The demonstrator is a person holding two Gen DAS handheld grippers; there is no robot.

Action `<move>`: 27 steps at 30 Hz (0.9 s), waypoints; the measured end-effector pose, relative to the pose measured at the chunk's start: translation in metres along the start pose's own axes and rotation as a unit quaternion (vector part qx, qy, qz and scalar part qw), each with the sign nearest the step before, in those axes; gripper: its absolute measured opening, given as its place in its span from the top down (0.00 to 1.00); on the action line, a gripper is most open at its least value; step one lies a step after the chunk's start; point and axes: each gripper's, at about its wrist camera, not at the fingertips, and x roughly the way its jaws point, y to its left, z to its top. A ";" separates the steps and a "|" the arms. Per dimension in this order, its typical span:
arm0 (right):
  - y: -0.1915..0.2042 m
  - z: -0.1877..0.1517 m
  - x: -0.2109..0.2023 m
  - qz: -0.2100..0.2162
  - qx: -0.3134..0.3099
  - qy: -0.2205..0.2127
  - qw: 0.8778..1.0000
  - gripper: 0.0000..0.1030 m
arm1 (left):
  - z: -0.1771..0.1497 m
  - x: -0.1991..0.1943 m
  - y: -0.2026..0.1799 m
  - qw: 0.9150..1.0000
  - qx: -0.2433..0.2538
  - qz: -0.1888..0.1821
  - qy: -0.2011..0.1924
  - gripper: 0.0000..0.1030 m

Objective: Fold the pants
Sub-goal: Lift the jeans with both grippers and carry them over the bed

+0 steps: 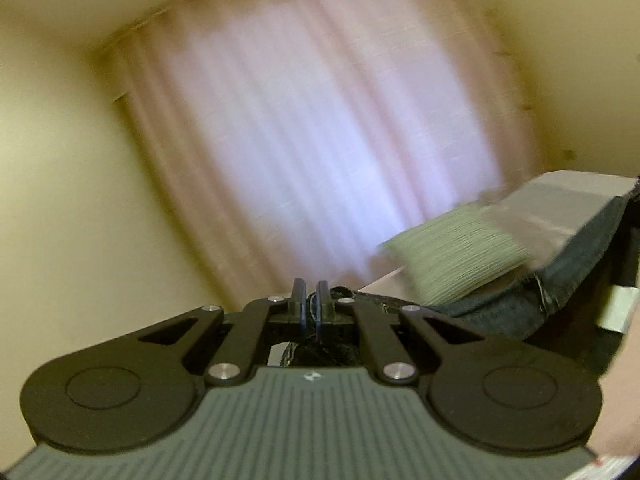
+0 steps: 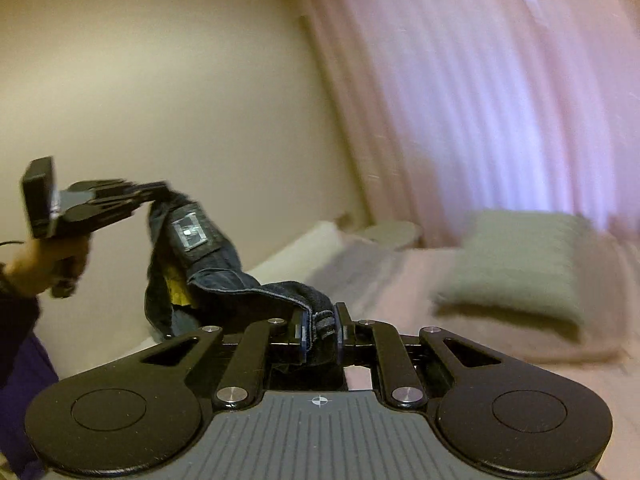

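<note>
Keep both grips level and pull the waistband taut before you lower it onto the bed; judging by the sag between the tools, the cloth needs spreading first.

Right gripper: fingers nearly closed, pinching a belt-loop section of the pants waistband. Left gripper: fingers almost together, dark denim caught between them.

The pants hang in the air above the bed, waistband strung between the two tools, leather patch facing out. Past them, a green pillow lies on the bed. Beyond it, the pink curtain, blurred.
</note>
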 end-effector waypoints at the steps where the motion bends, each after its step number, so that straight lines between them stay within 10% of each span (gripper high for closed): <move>1: -0.014 -0.007 -0.028 -0.018 0.010 -0.004 1.000 0.92 | 0.016 0.008 -0.026 1.000 0.009 -0.022 -0.005 0.98; 8: -0.107 -0.054 -0.181 -0.167 0.123 -0.023 0.978 0.92 | 0.089 0.094 -0.208 0.979 0.042 -0.199 -0.032 1.00; 15: -0.174 -0.144 -0.235 -0.310 0.227 0.027 0.923 0.92 | 0.109 0.172 -0.365 0.930 0.031 -0.365 -0.029 1.00; 22: -0.240 -0.241 -0.240 -0.373 0.326 0.103 0.863 0.92 | 0.024 0.231 -0.447 0.882 0.026 -0.464 0.081 0.93; 27: -0.245 -0.288 -0.272 -0.400 0.351 0.143 0.835 0.92 | -0.088 0.263 -0.501 0.830 0.019 -0.521 0.198 0.78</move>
